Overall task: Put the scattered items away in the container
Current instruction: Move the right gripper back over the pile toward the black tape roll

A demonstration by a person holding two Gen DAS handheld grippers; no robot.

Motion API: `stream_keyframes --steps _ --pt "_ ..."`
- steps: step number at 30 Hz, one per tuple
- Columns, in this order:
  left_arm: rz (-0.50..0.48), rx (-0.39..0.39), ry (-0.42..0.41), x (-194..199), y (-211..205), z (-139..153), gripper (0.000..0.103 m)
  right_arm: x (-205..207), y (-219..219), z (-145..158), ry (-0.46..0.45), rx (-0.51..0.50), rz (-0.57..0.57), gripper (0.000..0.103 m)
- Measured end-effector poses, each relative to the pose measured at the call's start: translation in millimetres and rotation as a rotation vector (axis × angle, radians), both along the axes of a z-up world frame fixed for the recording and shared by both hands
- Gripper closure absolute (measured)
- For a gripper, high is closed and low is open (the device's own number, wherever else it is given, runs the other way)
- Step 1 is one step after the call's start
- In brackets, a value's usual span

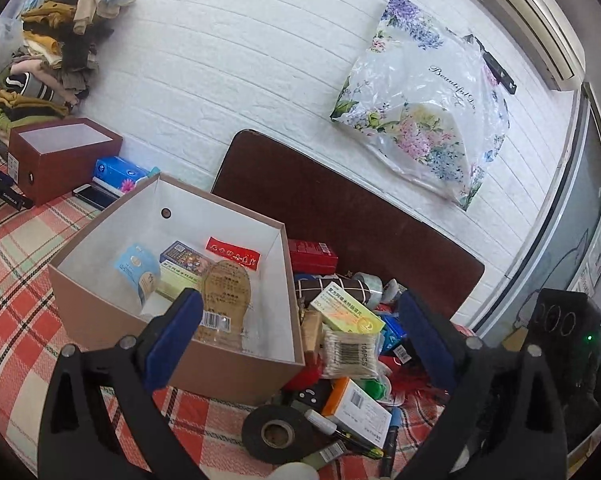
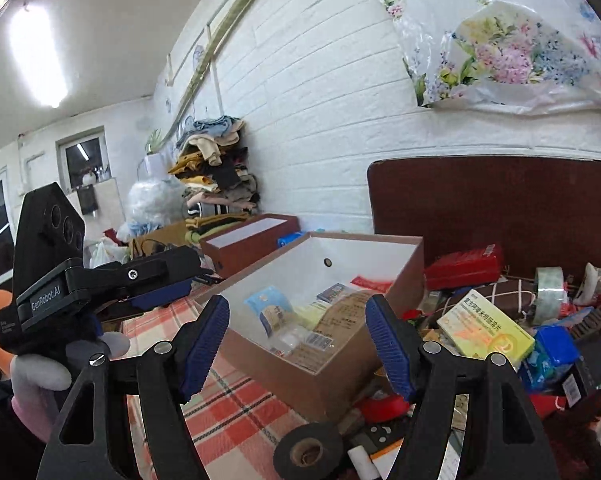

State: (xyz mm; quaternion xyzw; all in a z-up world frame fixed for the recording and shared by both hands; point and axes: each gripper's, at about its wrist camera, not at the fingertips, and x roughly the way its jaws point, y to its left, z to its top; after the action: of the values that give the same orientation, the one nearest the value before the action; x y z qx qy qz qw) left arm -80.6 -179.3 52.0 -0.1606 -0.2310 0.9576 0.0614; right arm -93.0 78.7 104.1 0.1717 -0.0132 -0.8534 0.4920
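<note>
An open brown shoebox with white inside walls stands on the plaid cloth. It holds a clear insole packet, a light blue packet, a red packet and small cartons. To its right lies a heap: a yellow-green medicine box, cotton swabs, an orange-white carton, a black tape roll. My left gripper hangs open and empty above the box's near right corner. My right gripper is open and empty, facing the shoebox, with the medicine box to its right.
A dark red lidded box, a tissue pack and a phone sit behind the shoebox. Folded clothes are stacked in the far left corner. A dark headboard and a floral bag are against the white wall.
</note>
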Motion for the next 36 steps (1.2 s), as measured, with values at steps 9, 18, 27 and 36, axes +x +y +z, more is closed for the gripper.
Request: stream_keyframes --steps 9,18,27,36 --pt "-0.077 -0.026 -0.067 9.6 40.2 -15.5 0.004 -2.1 63.1 -8.5 -0.098 -0.016 -0.084 0.022" --pt "-0.190 -0.142 -0.204 8.7 89.9 -68.9 0.004 -5.1 110.1 -48.2 -0.232 0.039 -0.146 0.022" --pt "-0.265 -0.160 -0.293 -0.1 115.6 -94.5 0.004 -6.3 108.3 -69.8 -0.278 0.104 -0.132 0.022" --pt "-0.228 -0.160 -0.339 -9.2 106.9 -105.9 0.004 -11.6 109.6 -82.5 -0.334 0.092 -0.115 0.022"
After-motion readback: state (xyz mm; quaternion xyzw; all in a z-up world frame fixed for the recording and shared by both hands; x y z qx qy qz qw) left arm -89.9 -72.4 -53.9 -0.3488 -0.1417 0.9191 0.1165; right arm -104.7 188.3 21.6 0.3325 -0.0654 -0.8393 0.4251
